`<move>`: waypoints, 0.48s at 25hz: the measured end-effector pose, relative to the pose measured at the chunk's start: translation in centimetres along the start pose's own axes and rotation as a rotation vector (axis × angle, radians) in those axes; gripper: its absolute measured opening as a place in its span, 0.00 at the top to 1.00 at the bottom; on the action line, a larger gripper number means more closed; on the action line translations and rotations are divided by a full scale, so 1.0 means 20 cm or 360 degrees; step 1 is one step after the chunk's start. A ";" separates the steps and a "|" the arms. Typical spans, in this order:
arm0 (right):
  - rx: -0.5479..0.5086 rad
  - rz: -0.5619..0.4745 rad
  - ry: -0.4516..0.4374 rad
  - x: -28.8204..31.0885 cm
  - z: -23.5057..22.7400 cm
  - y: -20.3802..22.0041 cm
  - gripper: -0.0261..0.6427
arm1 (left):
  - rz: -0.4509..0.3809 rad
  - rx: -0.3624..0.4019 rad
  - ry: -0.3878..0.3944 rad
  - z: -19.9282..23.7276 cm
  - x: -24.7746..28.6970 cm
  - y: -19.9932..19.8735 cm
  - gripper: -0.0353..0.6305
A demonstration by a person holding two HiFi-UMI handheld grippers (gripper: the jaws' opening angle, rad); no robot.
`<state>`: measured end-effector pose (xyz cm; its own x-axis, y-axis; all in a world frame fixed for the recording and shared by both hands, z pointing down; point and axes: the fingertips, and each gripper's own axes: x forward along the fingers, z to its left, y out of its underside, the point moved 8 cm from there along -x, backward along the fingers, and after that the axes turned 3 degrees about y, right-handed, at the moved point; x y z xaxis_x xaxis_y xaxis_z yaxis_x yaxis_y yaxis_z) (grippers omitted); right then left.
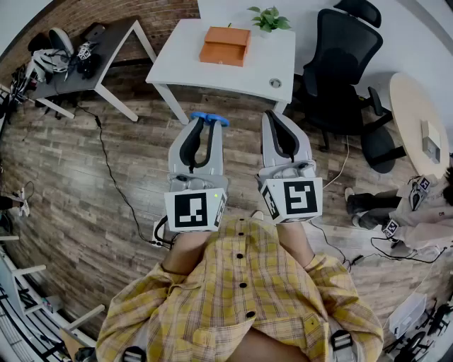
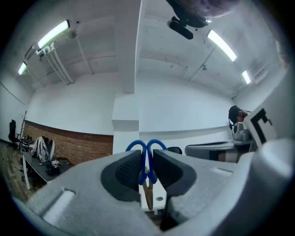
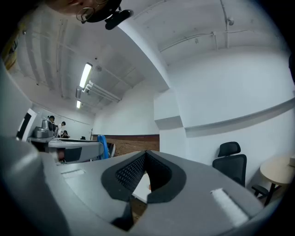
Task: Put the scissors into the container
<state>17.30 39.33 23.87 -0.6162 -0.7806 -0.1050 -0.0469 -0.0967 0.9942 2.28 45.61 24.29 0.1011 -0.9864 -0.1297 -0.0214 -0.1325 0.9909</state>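
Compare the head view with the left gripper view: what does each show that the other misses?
Only the head view: the orange container and a potted plant near it. Only the left gripper view: the scissors' gold blades pointing down between the fingers. Both: the left gripper shut on the blue handles.
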 end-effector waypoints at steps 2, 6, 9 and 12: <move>0.0006 -0.0010 -0.0008 0.01 -0.01 0.01 0.95 | -0.0006 0.0014 -0.0005 0.00 0.01 0.00 0.82; -0.0005 -0.0022 -0.0023 0.01 -0.02 -0.02 0.95 | -0.0002 0.0022 -0.0013 -0.01 0.04 0.00 0.82; 0.0000 -0.0023 -0.0024 0.02 -0.04 -0.01 0.95 | 0.0007 0.0029 -0.0017 -0.02 0.06 0.02 0.82; 0.0018 -0.0021 -0.0026 0.01 -0.08 0.00 0.95 | 0.0021 0.0041 -0.0023 -0.06 0.07 0.02 0.82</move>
<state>18.54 38.21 23.87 -0.6284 -0.7689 -0.1181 -0.0643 -0.1000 0.9929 3.60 44.28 24.61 0.0862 -0.9894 -0.1172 -0.0485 -0.1217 0.9914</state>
